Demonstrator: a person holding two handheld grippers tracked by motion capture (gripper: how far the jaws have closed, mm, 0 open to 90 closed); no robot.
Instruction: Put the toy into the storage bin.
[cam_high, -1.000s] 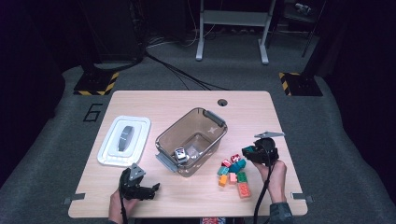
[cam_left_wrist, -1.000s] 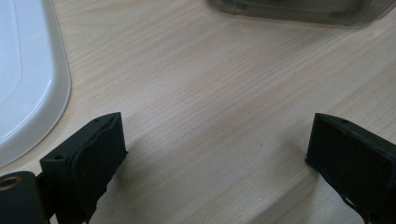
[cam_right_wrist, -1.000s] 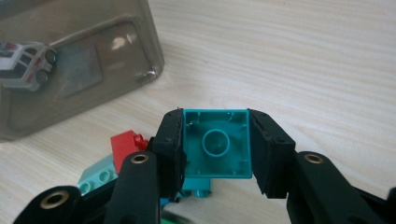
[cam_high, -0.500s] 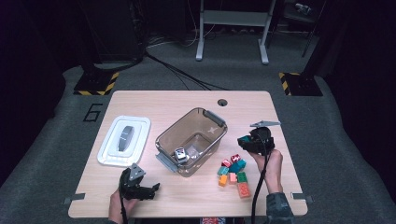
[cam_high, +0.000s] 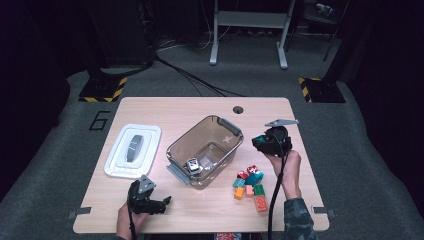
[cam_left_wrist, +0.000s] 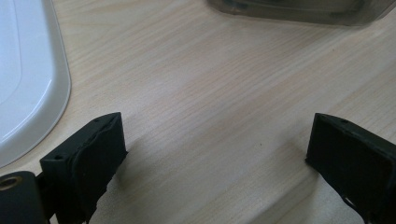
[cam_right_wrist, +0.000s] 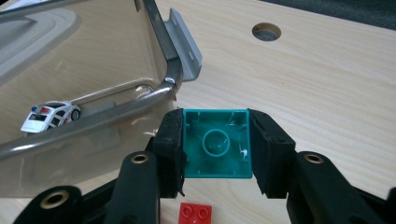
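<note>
the right gripper (cam_right_wrist: 216, 144) clamps a green block (cam_right_wrist: 217, 142) beside the clear box (cam_high: 204, 149), probably to drop it inside; the left gripper (cam_left_wrist: 217, 154) rests wide open, empty, on the desk (cam_high: 200, 107).

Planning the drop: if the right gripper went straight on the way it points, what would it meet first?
Probably the clear bin's near wall and rim, just ahead and left of the right gripper and its teal brick. Depth is unclear; slightly higher, it might clear the rim.

Only legible mark I see: numeral "6" (cam_high: 100, 120) on the grey floor mat (cam_high: 75, 145), just left of my table (cam_high: 200, 107). Nothing else readable.
</note>
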